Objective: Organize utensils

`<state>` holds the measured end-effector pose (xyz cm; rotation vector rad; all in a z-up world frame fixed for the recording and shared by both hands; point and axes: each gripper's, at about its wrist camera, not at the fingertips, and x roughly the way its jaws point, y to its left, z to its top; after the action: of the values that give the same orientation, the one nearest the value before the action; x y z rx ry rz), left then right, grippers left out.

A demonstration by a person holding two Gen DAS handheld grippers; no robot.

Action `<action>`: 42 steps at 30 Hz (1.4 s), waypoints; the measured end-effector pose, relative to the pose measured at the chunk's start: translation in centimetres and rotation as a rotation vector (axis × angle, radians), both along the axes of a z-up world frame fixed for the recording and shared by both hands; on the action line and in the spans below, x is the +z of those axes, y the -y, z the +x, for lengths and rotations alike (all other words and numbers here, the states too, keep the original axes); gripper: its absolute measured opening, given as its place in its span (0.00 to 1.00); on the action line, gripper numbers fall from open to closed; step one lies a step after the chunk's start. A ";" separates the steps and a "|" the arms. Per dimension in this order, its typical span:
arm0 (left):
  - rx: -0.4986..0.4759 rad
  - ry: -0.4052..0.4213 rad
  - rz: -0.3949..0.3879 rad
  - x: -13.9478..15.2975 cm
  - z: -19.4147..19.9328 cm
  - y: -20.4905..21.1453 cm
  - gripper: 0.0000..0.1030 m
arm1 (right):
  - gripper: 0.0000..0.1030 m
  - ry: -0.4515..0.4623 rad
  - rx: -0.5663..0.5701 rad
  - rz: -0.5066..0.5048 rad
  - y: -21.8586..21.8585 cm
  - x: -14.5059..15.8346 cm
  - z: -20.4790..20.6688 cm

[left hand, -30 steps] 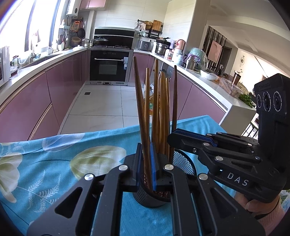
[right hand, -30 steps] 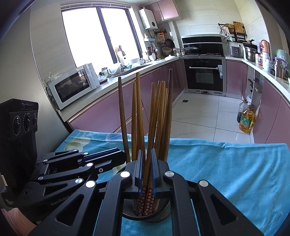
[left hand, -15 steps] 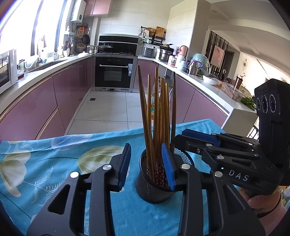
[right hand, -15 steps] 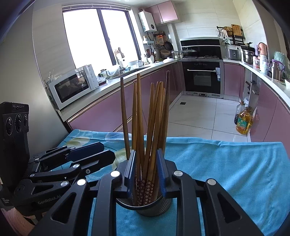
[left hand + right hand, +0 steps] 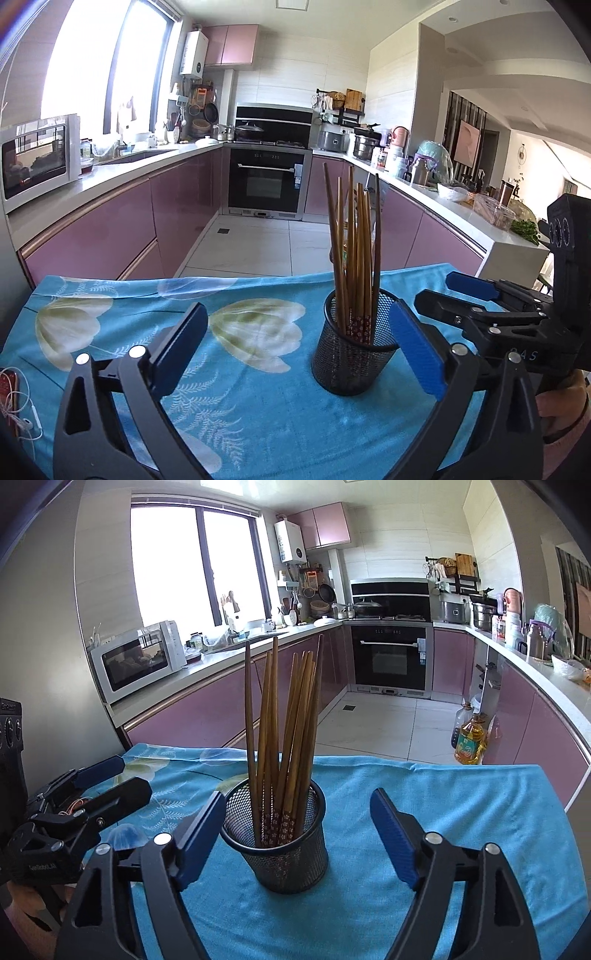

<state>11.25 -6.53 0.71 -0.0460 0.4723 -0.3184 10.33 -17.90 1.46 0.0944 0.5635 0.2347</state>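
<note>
While chopsticks (image 5: 284, 738) stand in the mesh cup (image 5: 275, 853), each hand-held gripper, left (image 5: 299, 343) and right (image 5: 297, 834), gapes wide, holding nothing.

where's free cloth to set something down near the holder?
Bare tablecloth right of the mesh holder, out to the table's right edge. More on the flower print left of it. Crowded: around the holder, between the left gripper and right gripper fingers.

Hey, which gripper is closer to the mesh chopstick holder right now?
Right, narrowly. The right gripper straddles the mesh holder, open, touching nothing; the left gripper sits open, the holder off toward its right finger.
</note>
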 end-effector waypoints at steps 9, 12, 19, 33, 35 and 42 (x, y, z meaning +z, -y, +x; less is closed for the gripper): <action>0.073 0.064 0.000 0.0 -4.1 -2.5 0.95 | 0.93 0.083 -0.010 -0.058 -1.4 -0.5 -3.6; 0.093 0.093 0.003 0.0 -5.4 -3.1 0.95 | 0.93 0.110 -0.010 -0.062 -1.9 -0.6 -4.5; 0.145 0.155 -0.009 0.1 -7.5 -4.2 0.95 | 0.94 0.180 -0.063 -0.075 -2.4 -1.0 -6.8; 0.204 0.227 -0.025 -0.3 -9.4 -5.2 0.95 | 0.94 0.333 -0.128 -0.089 -2.1 -0.6 -9.4; 0.212 0.235 -0.023 -0.3 -9.5 -5.2 0.95 | 0.94 0.333 -0.129 -0.100 -2.3 -0.7 -9.4; 0.218 0.239 -0.009 -0.7 -9.6 -4.9 0.95 | 0.94 0.361 -0.132 -0.088 -2.4 -0.5 -9.8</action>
<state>1.66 -1.62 0.02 -0.0665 0.2261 -0.1094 0.53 -15.53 0.95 0.0029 0.2070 0.0938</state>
